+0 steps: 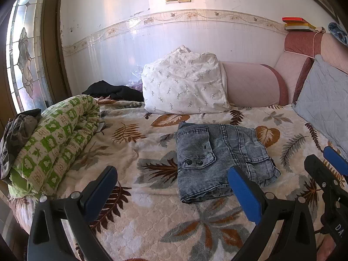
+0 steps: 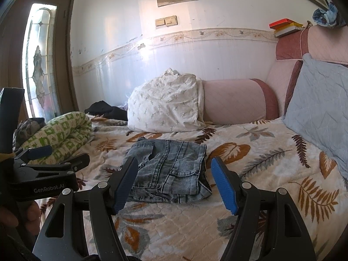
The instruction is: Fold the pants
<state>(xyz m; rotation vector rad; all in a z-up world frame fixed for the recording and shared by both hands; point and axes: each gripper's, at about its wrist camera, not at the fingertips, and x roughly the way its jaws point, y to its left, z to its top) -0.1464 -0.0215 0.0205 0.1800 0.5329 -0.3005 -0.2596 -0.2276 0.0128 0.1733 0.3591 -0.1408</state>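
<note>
Grey-blue denim pants (image 1: pixel 219 158) lie folded into a compact bundle on the leaf-patterned blanket (image 1: pixel 152 217); they also show in the right wrist view (image 2: pixel 171 171). My left gripper (image 1: pixel 174 187) is open and empty, held above the blanket just in front of the pants. My right gripper (image 2: pixel 174 182) is open and empty, its blue pads either side of the near edge of the bundle, above it. The right gripper shows at the right edge of the left wrist view (image 1: pixel 326 169); the left gripper shows at the left of the right wrist view (image 2: pixel 50 158).
A rolled green-and-white quilt (image 1: pixel 56 141) lies at the left with dark clothes (image 1: pixel 17 139) beside it. A white pillow (image 1: pixel 184 84) and pink bolster (image 1: pixel 252 84) sit at the wall. A grey-blue cushion (image 1: pixel 326 100) leans at the right. Black clothing (image 1: pixel 113 91) lies behind.
</note>
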